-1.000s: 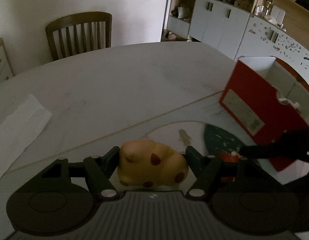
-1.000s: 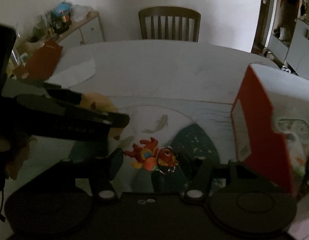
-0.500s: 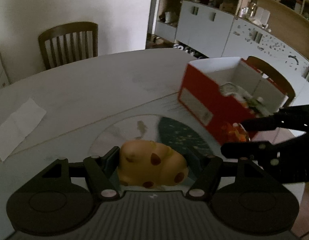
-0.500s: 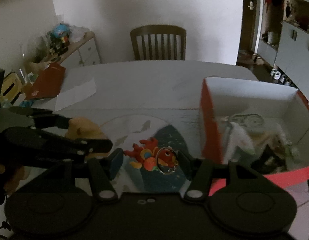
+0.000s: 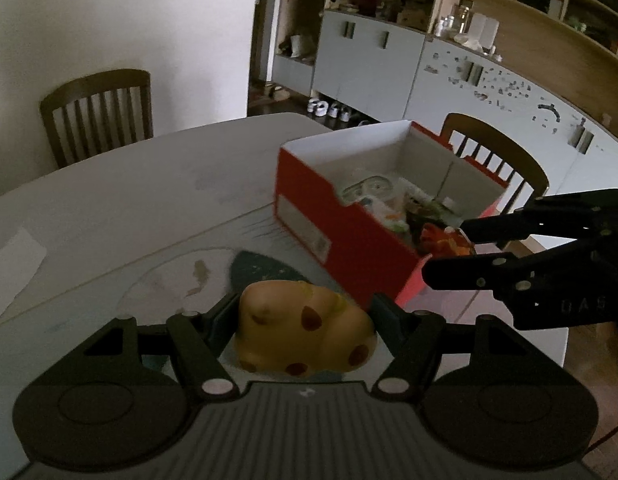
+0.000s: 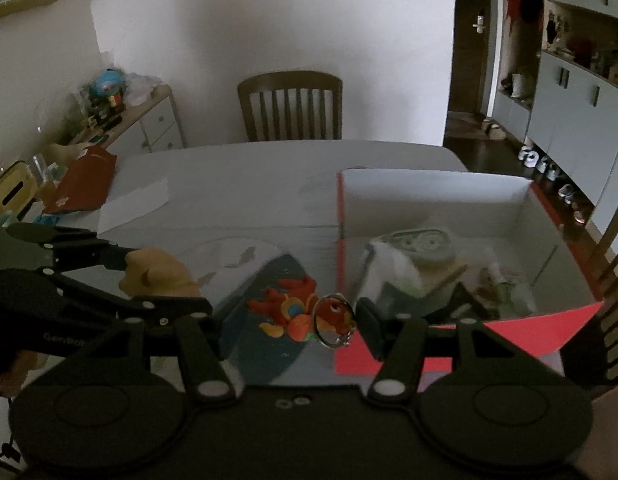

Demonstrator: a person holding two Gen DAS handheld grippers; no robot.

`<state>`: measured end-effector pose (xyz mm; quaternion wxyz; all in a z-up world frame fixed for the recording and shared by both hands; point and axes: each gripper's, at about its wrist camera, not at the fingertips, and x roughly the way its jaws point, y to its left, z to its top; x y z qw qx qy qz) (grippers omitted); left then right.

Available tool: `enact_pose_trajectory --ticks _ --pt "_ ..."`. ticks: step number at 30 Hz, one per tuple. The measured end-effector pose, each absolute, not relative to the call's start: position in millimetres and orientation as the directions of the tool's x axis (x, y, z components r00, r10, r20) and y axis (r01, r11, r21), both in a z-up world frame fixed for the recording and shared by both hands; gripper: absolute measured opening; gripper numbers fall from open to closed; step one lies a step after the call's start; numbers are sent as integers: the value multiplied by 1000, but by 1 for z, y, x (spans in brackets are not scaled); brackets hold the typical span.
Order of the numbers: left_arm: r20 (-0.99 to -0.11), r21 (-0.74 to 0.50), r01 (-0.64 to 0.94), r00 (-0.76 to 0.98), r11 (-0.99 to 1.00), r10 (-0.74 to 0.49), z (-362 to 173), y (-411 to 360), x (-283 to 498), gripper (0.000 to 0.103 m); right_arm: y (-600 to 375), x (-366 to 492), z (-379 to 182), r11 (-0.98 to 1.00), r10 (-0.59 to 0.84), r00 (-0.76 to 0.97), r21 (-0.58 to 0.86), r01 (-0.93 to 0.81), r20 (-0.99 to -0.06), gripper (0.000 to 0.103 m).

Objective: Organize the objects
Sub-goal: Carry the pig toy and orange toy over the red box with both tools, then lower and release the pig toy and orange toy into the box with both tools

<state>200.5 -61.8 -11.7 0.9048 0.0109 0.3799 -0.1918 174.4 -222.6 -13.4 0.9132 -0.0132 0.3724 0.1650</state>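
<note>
My left gripper (image 5: 305, 322) is shut on a yellow plush toy with brown spots (image 5: 309, 330), held above the table. My right gripper (image 6: 293, 318) is shut on a red and orange toy with a metal key ring (image 6: 297, 308). An open box, red outside and white inside (image 5: 341, 236), stands to the right with several small items in it. In the left wrist view the right gripper (image 5: 449, 250) hangs over the box's near corner with the red toy (image 5: 445, 240). In the right wrist view the left gripper (image 6: 165, 276) and the yellow toy (image 6: 157, 272) are at the left, and the box (image 6: 429, 196) lies ahead on the right.
A white table (image 5: 149, 184) carries a placemat with a fish pattern (image 5: 181, 280), a sheet of white paper (image 6: 133, 204) and a red paper bag (image 6: 85, 180). One wooden chair (image 6: 289, 108) stands at the far side, another (image 5: 497, 160) behind the box. Cabinets line the right.
Both grippers have risen and swung right toward the red box, each keeping its toy. The box, seen side-on before, now shows its inside.
</note>
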Motion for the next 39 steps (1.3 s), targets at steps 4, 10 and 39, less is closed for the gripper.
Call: enact_pose_trajectory --ticks 4,10,39 --pt "-686 -124 371 638 920 -349 -6 -79 202 71 -241 173 -11 950 279 680 93 -297 -679 59" --pt "-678 -116 395 639 911 -363 -2 -108 212 71 -272 175 -9 959 256 696 85 -271 -671 59" --pt "-712 -9 426 633 905 -305 -22 -232 324 71 -381 268 -49 980 121 700 -26 -196 -703 59"
